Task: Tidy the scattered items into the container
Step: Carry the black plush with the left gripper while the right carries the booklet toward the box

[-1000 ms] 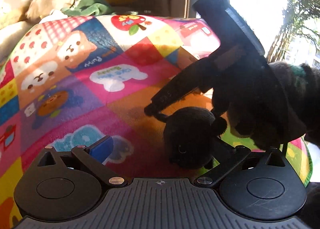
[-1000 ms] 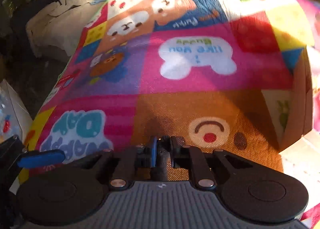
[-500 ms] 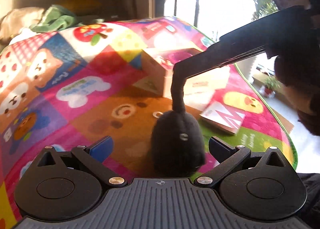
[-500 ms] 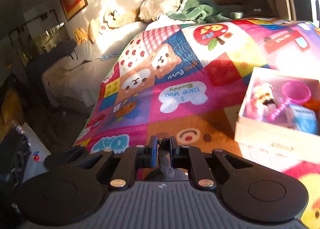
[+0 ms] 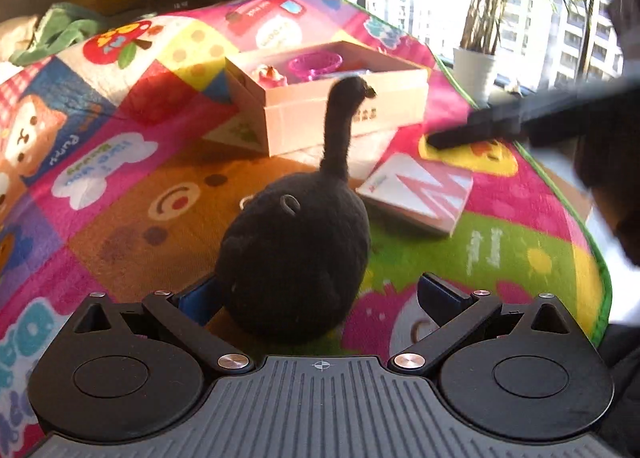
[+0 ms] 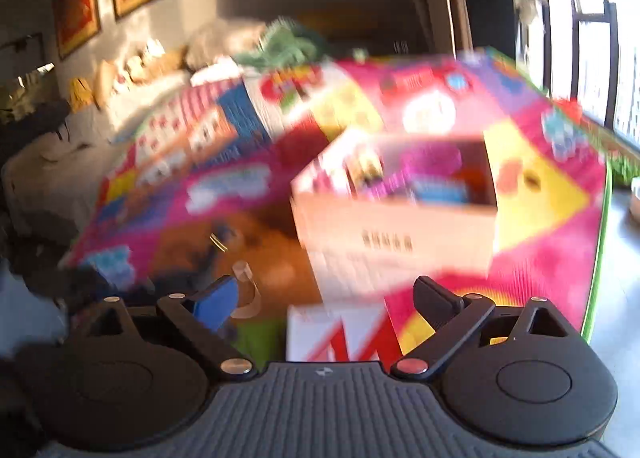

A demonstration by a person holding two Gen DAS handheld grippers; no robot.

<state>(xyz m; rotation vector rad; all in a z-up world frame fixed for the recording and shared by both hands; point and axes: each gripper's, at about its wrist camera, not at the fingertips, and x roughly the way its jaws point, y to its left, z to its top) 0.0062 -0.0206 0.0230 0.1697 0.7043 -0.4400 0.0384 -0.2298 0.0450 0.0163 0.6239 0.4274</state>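
Sunlit window glass and a potted plant stand beyond a patchwork play mat spread over the floor; the open cardboard box, already holding pink toys, sits at mid-mat, with a flat pink-and-white booklet just right of centre, near it. The black plush toy rests on the mat between the spread fingers of the left gripper, its thin tail standing upright; no pad appears to press on it. It looks soft, light and compressible; the round body offers the surest hold, the tail being narrow and floppy. The right gripper has just been opening; half a second ago it pinched that tail, now its jaws stand wide with nothing between them; its view, blurred, has swung toward the box.
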